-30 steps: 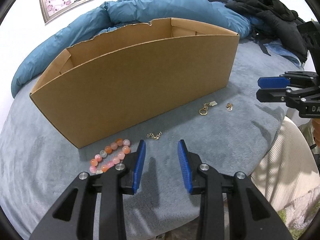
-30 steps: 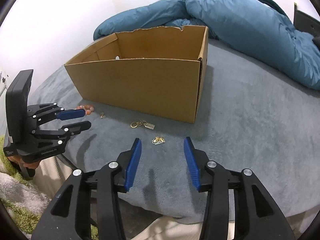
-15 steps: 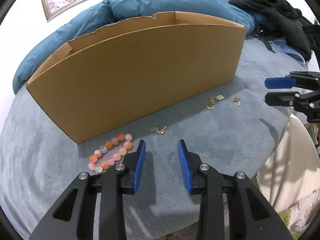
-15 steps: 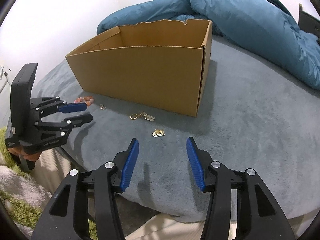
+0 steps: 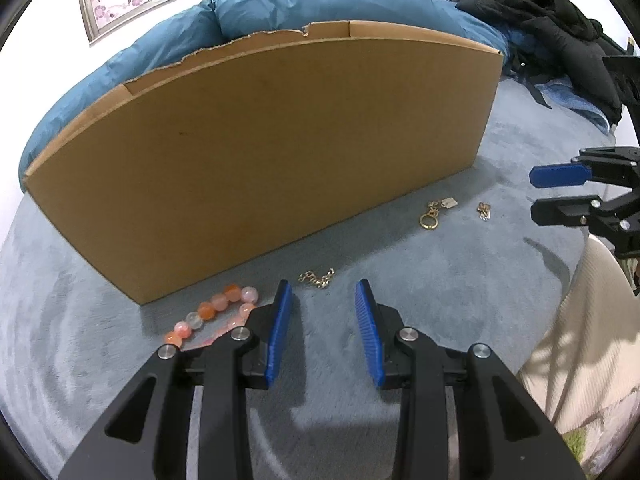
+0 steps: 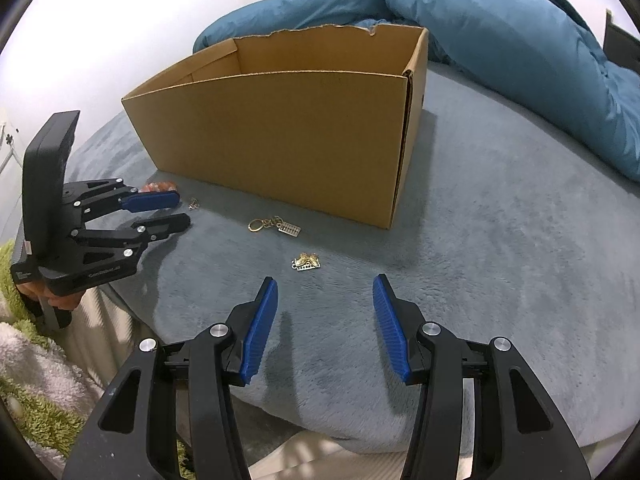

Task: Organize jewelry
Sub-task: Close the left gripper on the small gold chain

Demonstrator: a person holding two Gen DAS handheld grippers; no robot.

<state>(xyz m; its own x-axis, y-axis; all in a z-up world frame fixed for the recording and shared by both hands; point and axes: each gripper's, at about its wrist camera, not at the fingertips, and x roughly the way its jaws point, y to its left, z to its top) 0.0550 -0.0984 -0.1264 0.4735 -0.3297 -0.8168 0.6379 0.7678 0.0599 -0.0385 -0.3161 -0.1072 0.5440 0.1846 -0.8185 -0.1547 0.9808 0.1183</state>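
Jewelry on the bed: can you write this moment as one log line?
left hand-held gripper: open, empty | right hand-held gripper: open, empty | bead bracelet, chain, keyring, charm: outside box

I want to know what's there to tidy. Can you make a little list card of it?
box: cardboard box, open top, on the grey blanket
beads: pink-orange bead bracelet by the box
gold bits: small chain, keyring charm, butterfly charm
left gripper: open, empty
right gripper: open, empty
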